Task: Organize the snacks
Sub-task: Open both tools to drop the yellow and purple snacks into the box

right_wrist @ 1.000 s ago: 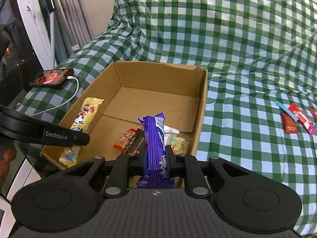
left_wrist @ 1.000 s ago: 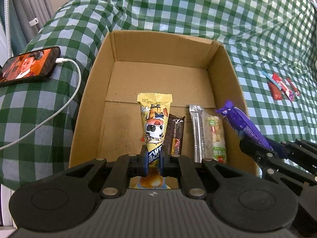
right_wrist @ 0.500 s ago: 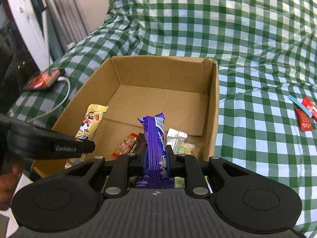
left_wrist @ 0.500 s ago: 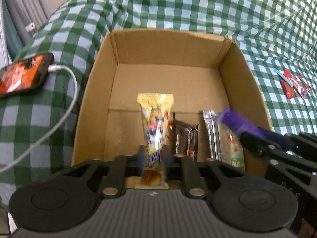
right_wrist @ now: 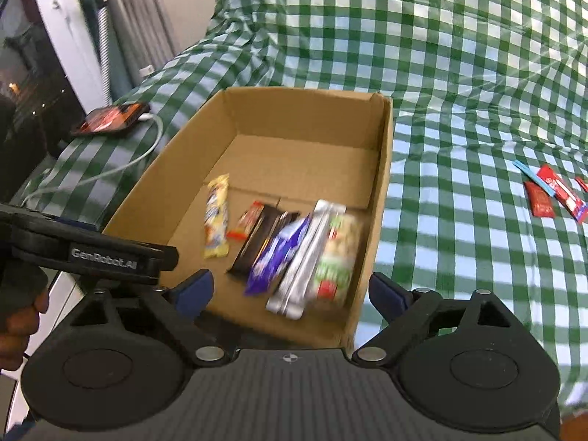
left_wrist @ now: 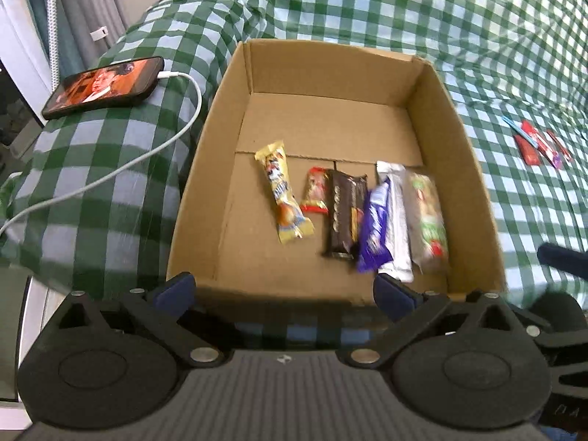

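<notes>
Left wrist view: your left gripper [left_wrist: 284, 288] has its jaws spread wide, having just been opening, with nothing between them. Its blue fingertips [left_wrist: 175, 288] sit at the near wall of the cardboard box [left_wrist: 205, 169], one near each near corner. The yellow snack bar [left_wrist: 283, 193] lies loose on the box floor, left of the small red packet [left_wrist: 315, 191], the dark brown bar [left_wrist: 343, 217], the purple bar [left_wrist: 375, 231], the silver bar [left_wrist: 395, 220] and the green-and-red packet [left_wrist: 428, 220]. More red packets [left_wrist: 538, 143] lie on the checked cloth [left_wrist: 367, 3] far right. A phone [left_wrist: 104, 86] on its cable lies left of the box.

Right wrist view: your right gripper [right_wrist: 292, 290] also has its jaws wide apart, just opened, holding nothing. The purple bar [right_wrist: 277, 257] rests in the box [right_wrist: 382, 191], leaning between the brown bar [right_wrist: 262, 242] and the silver bar [right_wrist: 308, 257]. Your left gripper [right_wrist: 99, 253] shows at the left edge, beside the box's near left corner.
</notes>
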A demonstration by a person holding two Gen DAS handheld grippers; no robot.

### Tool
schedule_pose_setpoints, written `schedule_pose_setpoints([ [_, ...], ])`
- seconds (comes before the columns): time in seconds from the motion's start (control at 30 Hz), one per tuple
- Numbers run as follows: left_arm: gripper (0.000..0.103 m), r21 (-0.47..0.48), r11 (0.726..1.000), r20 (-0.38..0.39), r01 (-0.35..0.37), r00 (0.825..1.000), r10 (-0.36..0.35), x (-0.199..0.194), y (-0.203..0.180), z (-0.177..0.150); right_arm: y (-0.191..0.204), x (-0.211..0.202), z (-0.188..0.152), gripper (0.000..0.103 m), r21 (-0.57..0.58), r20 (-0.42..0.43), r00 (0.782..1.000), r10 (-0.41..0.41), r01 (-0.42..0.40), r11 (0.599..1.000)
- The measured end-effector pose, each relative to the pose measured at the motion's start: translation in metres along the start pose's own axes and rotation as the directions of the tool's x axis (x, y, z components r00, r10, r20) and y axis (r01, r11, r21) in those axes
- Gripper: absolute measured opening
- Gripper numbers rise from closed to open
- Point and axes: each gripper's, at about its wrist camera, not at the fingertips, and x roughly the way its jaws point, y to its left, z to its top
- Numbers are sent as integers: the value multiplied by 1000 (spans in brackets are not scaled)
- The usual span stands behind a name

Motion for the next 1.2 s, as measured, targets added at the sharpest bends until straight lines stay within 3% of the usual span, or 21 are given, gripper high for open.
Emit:
schedule_pose_setpoints([
  [0.63,103,28,1000,189,-12,982,7,-107,-27,-61,19,-114,-37,100,-26,227,972,-61,68,997],
  [1.2,103,25,1000,286,-13,958,5,-152,-36,-77,28,-157,-59,102,-6,328,940,-92,99,995],
])
